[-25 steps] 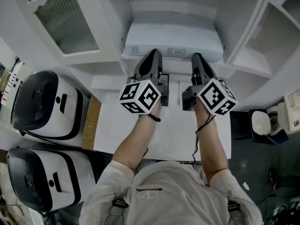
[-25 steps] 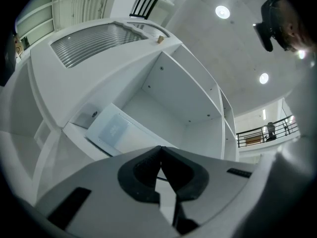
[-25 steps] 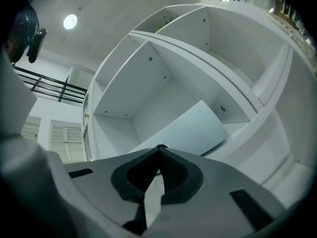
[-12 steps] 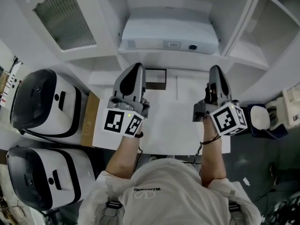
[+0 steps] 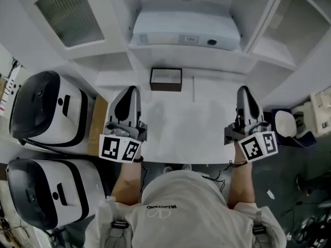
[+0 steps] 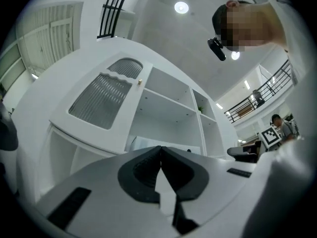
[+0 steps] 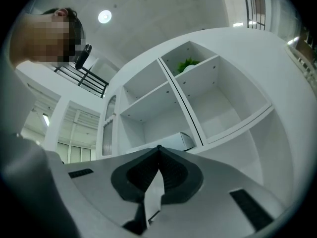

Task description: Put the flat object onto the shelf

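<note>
The flat object [image 5: 185, 31], a white slab-shaped device, lies on the low shelf of the white cabinet at the top of the head view. It also shows past the jaws in the left gripper view, flat object [image 6: 143, 144], and in the right gripper view, flat object [image 7: 172, 141]. My left gripper [image 5: 130, 90] hovers over the white table [image 5: 186, 128] at its left side, shut and empty. My right gripper [image 5: 244, 90] is at the table's right side, also shut with nothing in it. Both stand well short of the shelf. The left gripper's [image 6: 160, 148] and the right gripper's [image 7: 158, 148] jaws meet at their tips.
A small black-framed box [image 5: 166, 79] sits on the table below the shelf. Two large black-and-white rounded devices [image 5: 46, 112] [image 5: 44, 195] stand at the left beside a brown board [image 5: 98, 130]. A cabinet door with ribbed glass [image 5: 70, 17] is at upper left; open cubbies [image 7: 218, 98] are at right.
Both grippers have drawn back from the shelf toward the person and spread apart. The flat object stays on the shelf.
</note>
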`<state>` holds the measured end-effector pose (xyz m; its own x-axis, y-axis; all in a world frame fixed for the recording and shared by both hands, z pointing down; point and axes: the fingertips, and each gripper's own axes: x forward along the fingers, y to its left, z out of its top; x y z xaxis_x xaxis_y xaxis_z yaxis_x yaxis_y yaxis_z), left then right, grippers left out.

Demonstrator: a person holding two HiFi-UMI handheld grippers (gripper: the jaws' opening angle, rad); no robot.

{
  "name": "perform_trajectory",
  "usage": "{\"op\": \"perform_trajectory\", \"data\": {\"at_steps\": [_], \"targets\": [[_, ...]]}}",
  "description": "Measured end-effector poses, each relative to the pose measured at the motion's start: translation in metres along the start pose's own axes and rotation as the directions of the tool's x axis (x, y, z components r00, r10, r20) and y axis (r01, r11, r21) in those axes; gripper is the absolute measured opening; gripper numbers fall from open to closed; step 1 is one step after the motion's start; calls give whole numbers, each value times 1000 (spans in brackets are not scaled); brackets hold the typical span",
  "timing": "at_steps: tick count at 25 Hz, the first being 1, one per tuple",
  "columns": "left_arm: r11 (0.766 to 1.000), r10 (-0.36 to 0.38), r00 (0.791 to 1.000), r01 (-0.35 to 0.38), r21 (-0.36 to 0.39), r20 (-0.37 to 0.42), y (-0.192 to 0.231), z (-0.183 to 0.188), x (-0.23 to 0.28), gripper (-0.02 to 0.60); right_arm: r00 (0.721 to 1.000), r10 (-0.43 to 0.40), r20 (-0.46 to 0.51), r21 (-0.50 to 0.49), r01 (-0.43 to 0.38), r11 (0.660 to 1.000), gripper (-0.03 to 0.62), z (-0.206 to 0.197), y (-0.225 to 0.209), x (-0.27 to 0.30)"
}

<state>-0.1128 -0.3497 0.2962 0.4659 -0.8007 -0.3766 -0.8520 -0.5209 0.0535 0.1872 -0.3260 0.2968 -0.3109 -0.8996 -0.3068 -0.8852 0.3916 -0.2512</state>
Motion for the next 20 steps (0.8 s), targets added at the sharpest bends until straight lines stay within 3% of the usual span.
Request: {"op": "perform_trajectory", "data": {"at_steps": [9,20], "targets": [[998,66,997,-67,-20,-36,15,-11,-16,5,1000,-15,-2,11,15,1000,9,-2,-9,-11],[998,46,999,-47,-41,-18,5,-4,-6,5,1000,-22,-7,32,22,999,9,-3,-14,-12]]}}
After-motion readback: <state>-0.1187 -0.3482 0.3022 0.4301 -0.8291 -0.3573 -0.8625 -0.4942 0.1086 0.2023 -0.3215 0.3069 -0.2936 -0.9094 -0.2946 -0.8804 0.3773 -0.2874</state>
